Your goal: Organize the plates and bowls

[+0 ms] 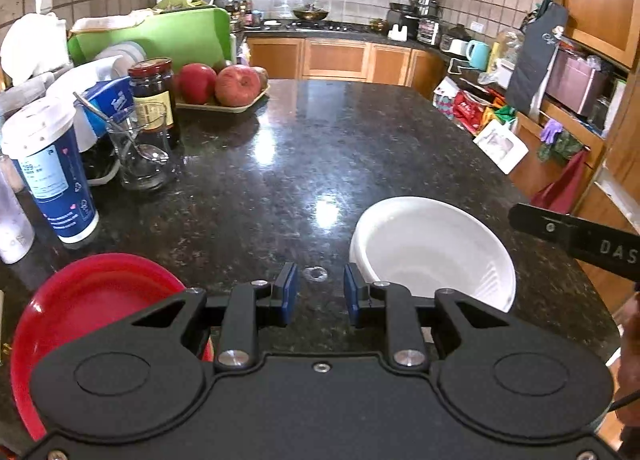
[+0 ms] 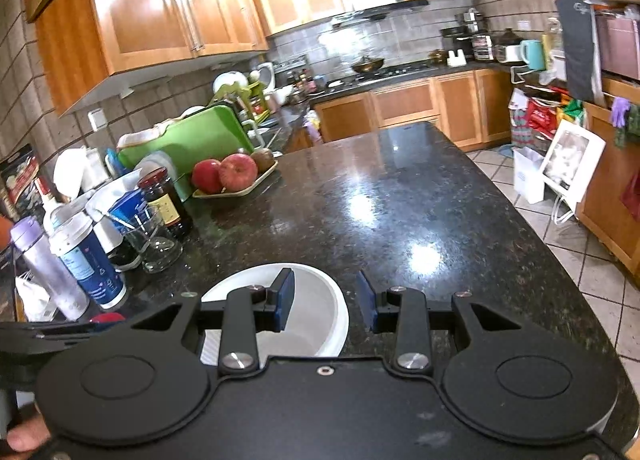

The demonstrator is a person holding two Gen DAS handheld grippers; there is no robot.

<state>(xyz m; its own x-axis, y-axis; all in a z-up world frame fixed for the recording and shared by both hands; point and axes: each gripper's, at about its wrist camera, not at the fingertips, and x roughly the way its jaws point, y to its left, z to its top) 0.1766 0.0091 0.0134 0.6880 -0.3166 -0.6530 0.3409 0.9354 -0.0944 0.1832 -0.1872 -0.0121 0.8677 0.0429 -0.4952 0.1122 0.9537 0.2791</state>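
A white bowl [image 1: 432, 252] sits on the dark granite counter [image 1: 320, 147], just right of my left gripper [image 1: 320, 292]. A red plate [image 1: 80, 308] lies at the near left, partly under that gripper's body. My left gripper is open and empty, between the plate and the bowl. In the right wrist view the white bowl [image 2: 316, 312] lies below my right gripper [image 2: 326, 300], with the left finger over the bowl and the right finger outside its rim. My right gripper is open. A sliver of the red plate [image 2: 106, 317] shows at the left.
Along the counter's left side stand a blue paper cup [image 1: 52, 179], a glass with a spoon [image 1: 140, 155], a dark jar [image 1: 154, 95], a tray of apples [image 1: 224, 87] and a green cutting board [image 1: 160, 39]. The counter's right edge drops to a tiled floor [image 2: 560, 227].
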